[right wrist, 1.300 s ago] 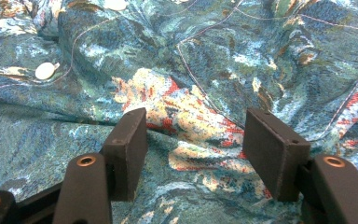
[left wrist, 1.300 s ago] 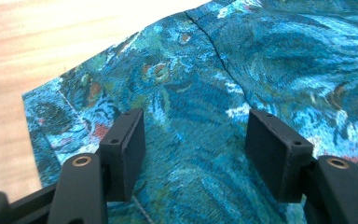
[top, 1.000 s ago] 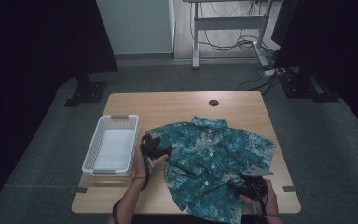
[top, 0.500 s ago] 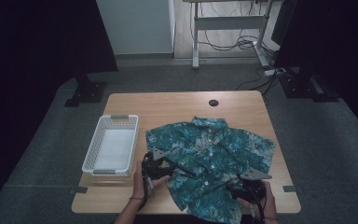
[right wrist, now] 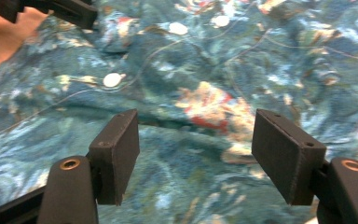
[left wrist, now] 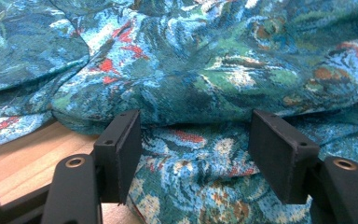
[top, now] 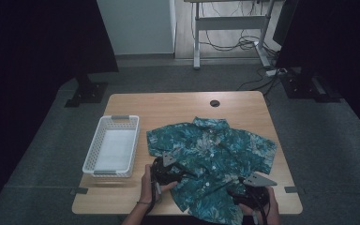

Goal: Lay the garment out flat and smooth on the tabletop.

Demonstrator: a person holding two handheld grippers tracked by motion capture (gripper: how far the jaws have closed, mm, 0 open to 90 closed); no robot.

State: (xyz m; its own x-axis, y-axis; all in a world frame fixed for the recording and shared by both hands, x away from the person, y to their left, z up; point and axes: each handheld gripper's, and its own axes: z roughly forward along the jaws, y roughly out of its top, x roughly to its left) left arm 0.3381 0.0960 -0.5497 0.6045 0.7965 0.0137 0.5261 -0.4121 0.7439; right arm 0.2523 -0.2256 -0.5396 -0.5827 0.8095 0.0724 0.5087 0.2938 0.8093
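the patterned shirt point(top: 213, 161) lies spread, buttons up, over the right half of the desk point(top: 178, 103), its hem reaching the near edge. the left gripper point(top: 180, 172) sits at the shirt's left side seam and the right gripper point(top: 236, 196) at the hem near the near right corner, likely placed to take two edges for a fold. both sets of jaws stand wide with cloth between them, not pinched. a white basket point(top: 101, 149) waits by the left edge. the wooden desk stands on grey carpet in a dim room.
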